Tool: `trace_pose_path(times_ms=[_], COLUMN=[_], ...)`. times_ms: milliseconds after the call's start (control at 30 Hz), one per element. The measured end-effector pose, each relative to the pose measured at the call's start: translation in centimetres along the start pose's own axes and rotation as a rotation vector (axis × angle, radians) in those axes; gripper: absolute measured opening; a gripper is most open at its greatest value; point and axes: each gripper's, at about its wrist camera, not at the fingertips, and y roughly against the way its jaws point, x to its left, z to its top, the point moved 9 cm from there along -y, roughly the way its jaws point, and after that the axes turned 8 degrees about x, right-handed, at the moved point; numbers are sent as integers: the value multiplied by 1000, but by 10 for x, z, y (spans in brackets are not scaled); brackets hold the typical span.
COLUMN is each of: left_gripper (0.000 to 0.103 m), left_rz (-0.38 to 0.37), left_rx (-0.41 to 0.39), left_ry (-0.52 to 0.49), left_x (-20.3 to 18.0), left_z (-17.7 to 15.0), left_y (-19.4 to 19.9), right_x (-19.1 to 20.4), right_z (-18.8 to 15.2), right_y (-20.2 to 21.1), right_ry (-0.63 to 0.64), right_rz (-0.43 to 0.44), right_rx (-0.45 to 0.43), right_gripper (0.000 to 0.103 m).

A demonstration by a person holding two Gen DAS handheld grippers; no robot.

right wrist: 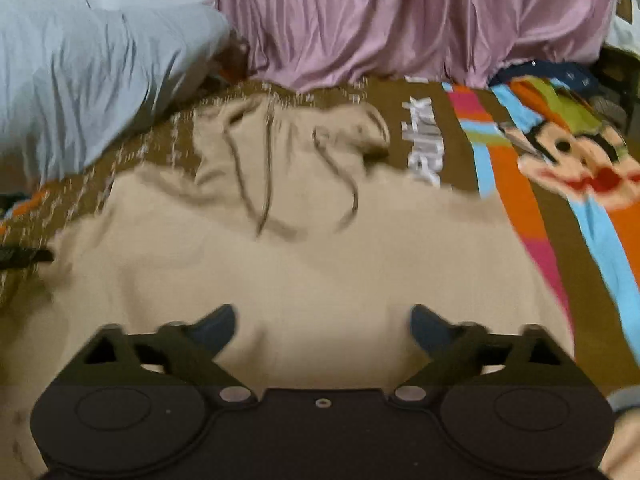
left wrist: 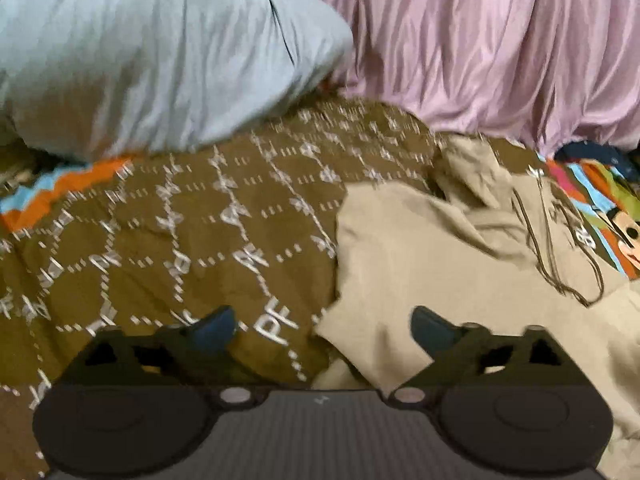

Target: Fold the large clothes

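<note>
A beige hoodie (right wrist: pixel 304 256) with dark drawstrings lies spread on a brown patterned bedspread (left wrist: pixel 180 248). In the left wrist view the hoodie (left wrist: pixel 432 248) fills the right half, its left edge running down the middle. My left gripper (left wrist: pixel 323 326) is open and empty, over that left edge, one finger above the bedspread, the other above the cloth. My right gripper (right wrist: pixel 323 324) is open and empty above the hoodie's body, below the hood (right wrist: pixel 304 128) and strings.
A pale blue pillow (left wrist: pixel 152 52) lies at the back left, and it also shows in the right wrist view (right wrist: pixel 80 80). A pink curtain (right wrist: pixel 400 16) hangs behind the bed. A colourful cartoon print (right wrist: pixel 568 152) covers the bedspread's right side.
</note>
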Motion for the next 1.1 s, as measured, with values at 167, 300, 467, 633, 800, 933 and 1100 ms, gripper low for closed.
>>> trace_pose_path(times_ms=[167, 300, 467, 633, 800, 933, 1100], left_gripper=[102, 102, 102, 102, 102, 102, 102], left_rz=[-11, -62, -105, -101, -94, -99, -117], left_rx=[-36, -77, -13, 22, -7, -65, -115], left_ry=[10, -10, -56, -90, -105, -106, -99], left_x=[2, 1, -11, -16, -21, -25, -32], left_z=[5, 1, -8, -18, -15, -7, 2], left_y=[-1, 1, -13, -22, -15, -3, 11], right_x=[-19, -38, -42, -51, -35, -7, 18], right_z=[92, 162, 219, 230, 235, 233, 175], right_y=[-75, -143, -215, -256, -213, -126, -10], right_ry=[30, -41, 8, 0, 22, 103, 228], right_rz=[-95, -241, -297, -286, -282, -217, -183], right_rx=[-27, -67, -25, 64, -104, -362, -591], right_gripper=[98, 96, 91, 63, 2, 2, 2])
